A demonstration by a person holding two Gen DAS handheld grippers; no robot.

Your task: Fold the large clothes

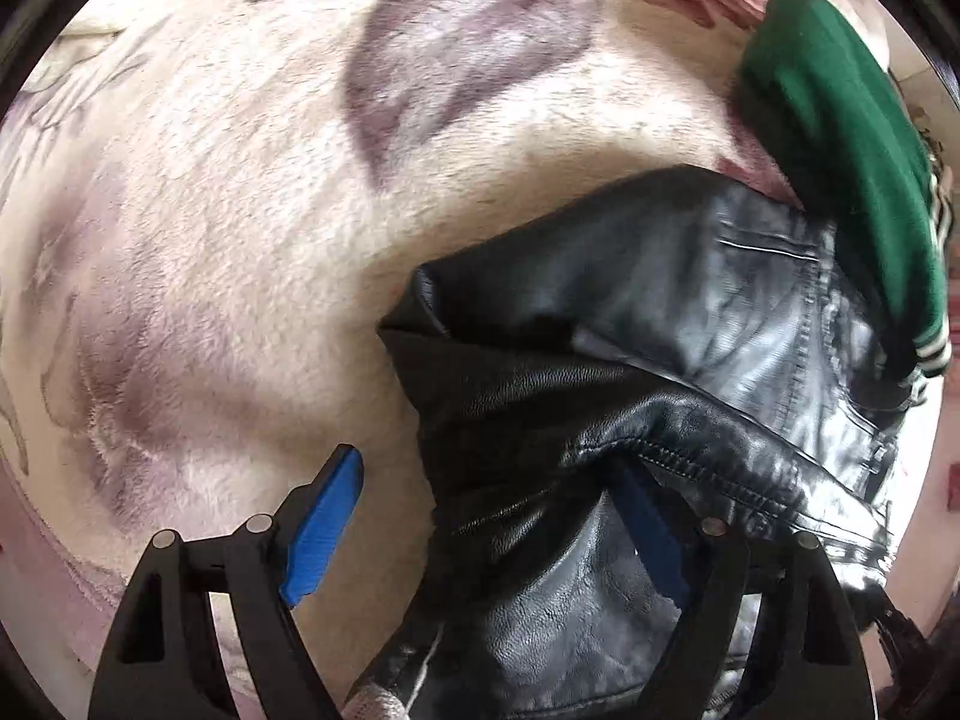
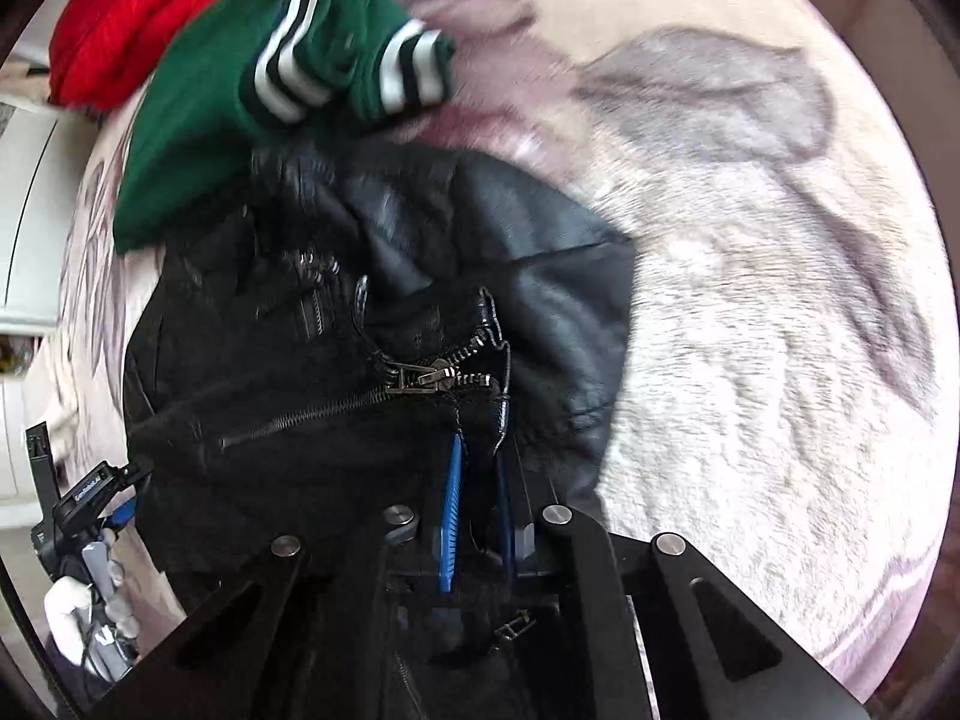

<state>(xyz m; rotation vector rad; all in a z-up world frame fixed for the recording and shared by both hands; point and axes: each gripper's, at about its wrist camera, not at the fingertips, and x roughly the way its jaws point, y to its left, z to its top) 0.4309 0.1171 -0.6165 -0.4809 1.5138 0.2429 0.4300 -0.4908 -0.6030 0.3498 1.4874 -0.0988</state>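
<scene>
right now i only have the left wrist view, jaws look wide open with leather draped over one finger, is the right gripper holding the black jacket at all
Observer: Yes. The right gripper is pinched shut on the black leather jacket, at the edge just below the zipper pull.
Operator: is the zip done up
Observer: Partly. Its teeth are meshed on one side of the pull and spread apart on the other.
Operator: i see green cloth top right, anything past it
Observer: A red garment lies beyond the green jacket, whose striped cuffs rest above the leather one.
Operator: can you see my left gripper from there
Observer: Yes, the left gripper shows at the jacket's left edge, a white-gloved hand below it.
</scene>
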